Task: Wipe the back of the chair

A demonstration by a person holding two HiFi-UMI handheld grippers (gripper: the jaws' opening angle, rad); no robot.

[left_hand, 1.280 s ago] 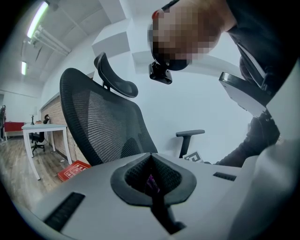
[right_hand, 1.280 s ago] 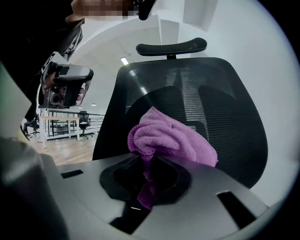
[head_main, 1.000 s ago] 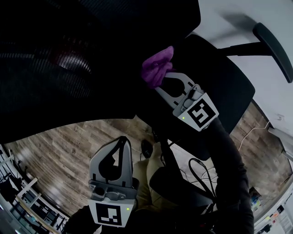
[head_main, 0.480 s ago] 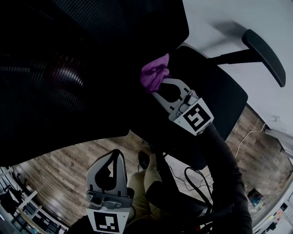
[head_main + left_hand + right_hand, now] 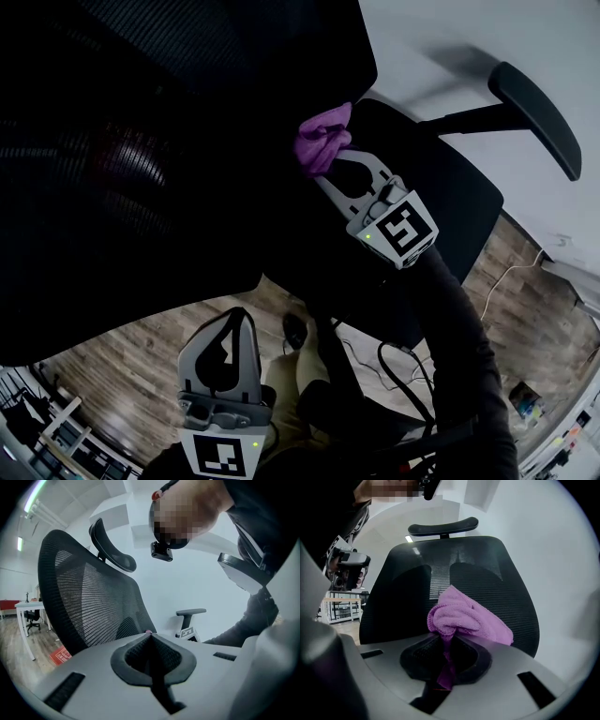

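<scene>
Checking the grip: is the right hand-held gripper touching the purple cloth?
Touching. The right gripper view shows the right hand-held gripper shut on the purple cloth.

I see the black mesh chair back [image 5: 497, 583] standing upright, its curved headrest [image 5: 443, 528] just above. The crumpled purple microfibre cloth [image 5: 461, 616] sits bunched before the middle of that back, one fold pinched in my right gripper [image 5: 451, 639].
</scene>
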